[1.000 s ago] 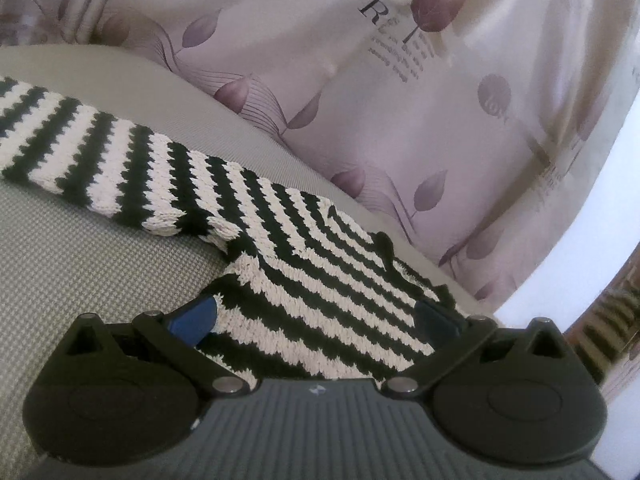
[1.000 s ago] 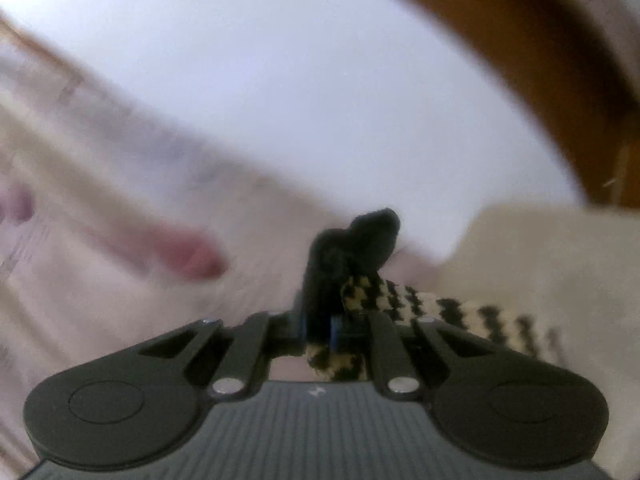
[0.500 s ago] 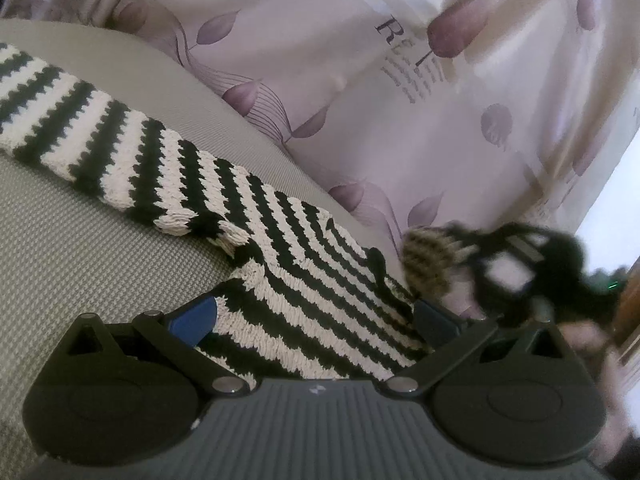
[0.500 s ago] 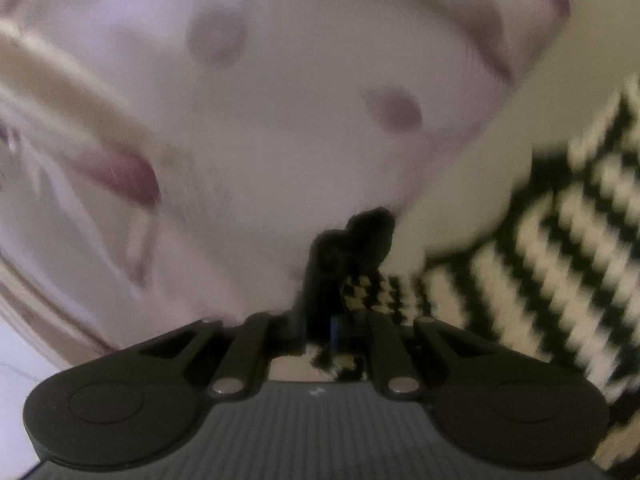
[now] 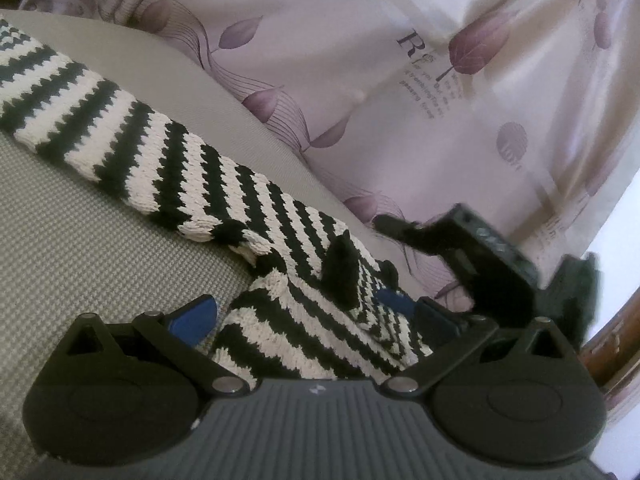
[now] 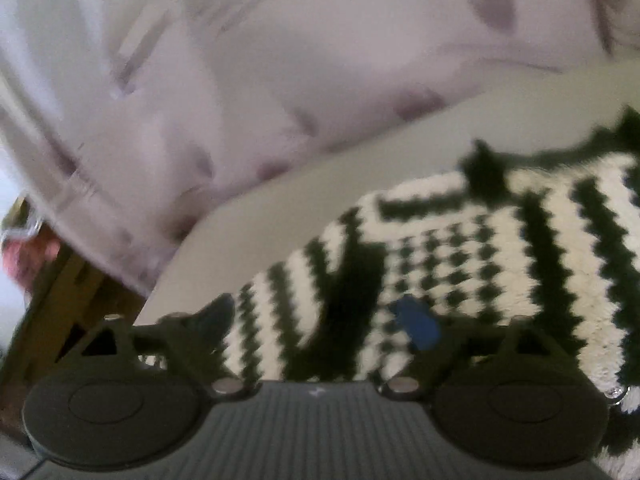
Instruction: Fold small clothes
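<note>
A small black-and-cream striped knit garment (image 5: 168, 160) lies on a grey woven surface (image 5: 80, 248). One sleeve stretches to the far left. My left gripper (image 5: 296, 312) is open, its blue-padded fingers (image 5: 192, 314) spread around the garment's near part. A folded-over flap with a black edge (image 5: 340, 272) rests on the body. My right gripper (image 6: 324, 320) is open over the garment (image 6: 480, 248), low above it; it also shows in the left wrist view (image 5: 480, 256) at the right. The right view is blurred.
A pale lilac curtain with purple leaf prints (image 5: 400, 80) hangs right behind the surface's far edge. Brown wooden furniture (image 6: 60, 280) shows at the left of the right wrist view and at the right edge of the left wrist view (image 5: 616, 332).
My right gripper carried a garment part over onto the body, then opened and let it go. The flap now lies on the garment. The left gripper stayed open in place.
</note>
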### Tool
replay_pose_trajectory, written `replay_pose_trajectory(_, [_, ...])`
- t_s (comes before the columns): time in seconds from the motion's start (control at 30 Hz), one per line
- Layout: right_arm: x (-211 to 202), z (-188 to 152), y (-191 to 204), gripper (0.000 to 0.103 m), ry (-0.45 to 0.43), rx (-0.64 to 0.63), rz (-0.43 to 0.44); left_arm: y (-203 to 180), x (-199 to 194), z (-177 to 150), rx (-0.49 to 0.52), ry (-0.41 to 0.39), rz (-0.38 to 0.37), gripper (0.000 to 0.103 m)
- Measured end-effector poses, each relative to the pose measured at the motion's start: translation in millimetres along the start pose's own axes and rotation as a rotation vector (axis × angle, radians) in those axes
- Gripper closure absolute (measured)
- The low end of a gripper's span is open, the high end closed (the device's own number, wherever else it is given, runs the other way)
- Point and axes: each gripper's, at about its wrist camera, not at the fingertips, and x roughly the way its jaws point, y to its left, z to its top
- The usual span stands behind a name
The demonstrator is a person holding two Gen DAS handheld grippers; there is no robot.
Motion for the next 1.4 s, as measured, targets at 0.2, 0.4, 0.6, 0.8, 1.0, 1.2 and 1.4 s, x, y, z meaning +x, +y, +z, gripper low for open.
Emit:
replay_pose_trajectory(0.2, [-59, -13, 2, 0.013, -0.138, -0.006, 0.098, 5, -3, 3, -0.017, 0.011, -0.021, 0.000])
replay_pose_trajectory(0.4, [-114, -54, -14, 0.013, -0.118, -0.062, -0.011, 39, -37, 39, -0.141, -0.014, 0.044, 0.000])
replay_pose_trajectory(0.6, [-145, -86, -33, 0.013, -0.108, -0.043, -0.077, 107, -95, 89, -0.336, -0.104, 0.175, 0.000])
replay_pose_trajectory(0.8, [-154, -89, -47, 0.013, -0.148, 0.036, -0.084, 177, -136, 133, -0.529, -0.207, 0.279, 0.002])
replay_pose_trajectory(1.0, [-153, -92, -51, 0.013, -0.148, 0.070, -0.091, 202, -120, 178, -0.514, -0.149, 0.323, 0.003])
replay_pose_trajectory(1.2, [-155, -94, -60, 0.013, -0.162, 0.123, -0.087, 217, -110, 186, -0.500, -0.130, 0.342, 0.054])
replay_pose_trajectory(1.4, [-159, -96, -76, 0.013, -0.187, 0.221, -0.074, 214, -92, 188, -0.427, -0.097, 0.396, 0.095])
